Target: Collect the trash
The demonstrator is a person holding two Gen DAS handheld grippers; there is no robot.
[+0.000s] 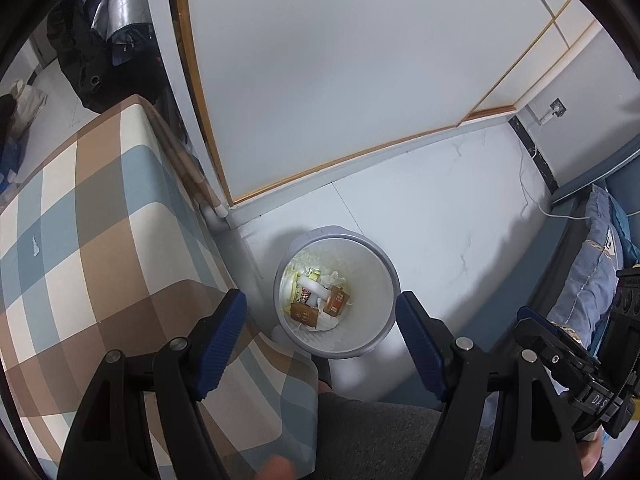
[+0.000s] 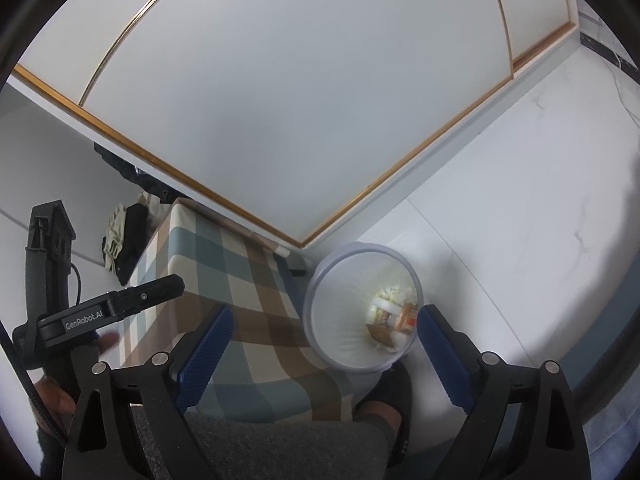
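A round grey-rimmed trash bin (image 1: 390, 280) stands on the pale floor beside a checked table. Inside it lie brown cartons (image 1: 335, 301), white tissues and wrappers. My left gripper (image 1: 320, 312) is open and empty, held high above the bin, its blue pads (image 1: 222, 344) wide apart. My right gripper (image 2: 324, 332) is also open and empty, above the table's corner and the bin (image 2: 320, 300). The trash in the bin (image 2: 394, 316) shows in the right wrist view too. The left gripper's body (image 2: 100, 312) shows at the left of the right wrist view.
A table with a brown, blue and cream checked cloth (image 1: 92, 248) stands left of the bin. A white wardrobe door with a wood frame (image 1: 340, 60) rises behind. A bed with a blue pillow (image 1: 592, 264) is at right. Dark bags (image 1: 100, 48) lie at far left. My foot (image 2: 392, 392) is near the bin.
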